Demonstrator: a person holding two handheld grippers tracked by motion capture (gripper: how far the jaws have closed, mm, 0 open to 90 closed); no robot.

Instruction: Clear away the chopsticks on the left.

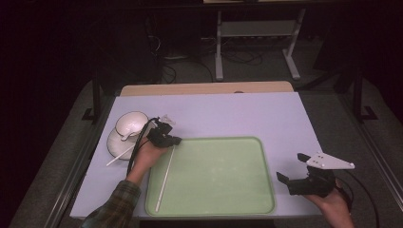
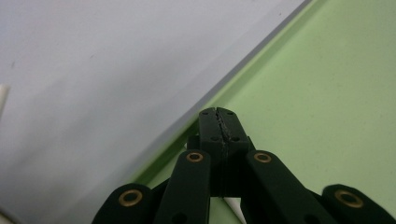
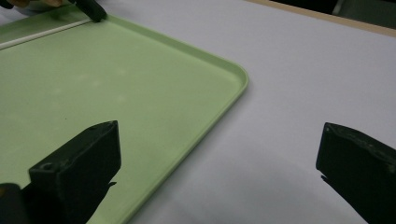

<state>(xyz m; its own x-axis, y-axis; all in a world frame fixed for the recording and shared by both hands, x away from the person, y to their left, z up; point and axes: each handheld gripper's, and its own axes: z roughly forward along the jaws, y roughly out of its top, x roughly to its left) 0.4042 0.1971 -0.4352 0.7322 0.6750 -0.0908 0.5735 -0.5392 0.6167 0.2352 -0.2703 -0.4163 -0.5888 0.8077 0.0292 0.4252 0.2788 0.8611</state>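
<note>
A long white chopstick [image 1: 165, 178] lies along the left side of the pale green tray [image 1: 218, 175], reaching from the tray's far left corner toward the front edge. My left gripper [image 1: 177, 140] is at that far left corner, and its jaws are shut on the chopstick's far end. In the left gripper view the pads [image 2: 219, 123] meet over the tray's rim, and a white bit of the chopstick [image 2: 232, 205] shows just below them. My right gripper [image 1: 290, 166] rests open to the right of the tray, with nothing between its jaws [image 3: 219, 154].
Two white bowls [image 1: 130, 122] stand at the table's left edge, one tipped against the other. A second white chopstick [image 1: 119, 156] lies on the table just in front of them. The lilac table top [image 1: 237, 114] stretches behind the tray, and a wooden edge runs along its far side.
</note>
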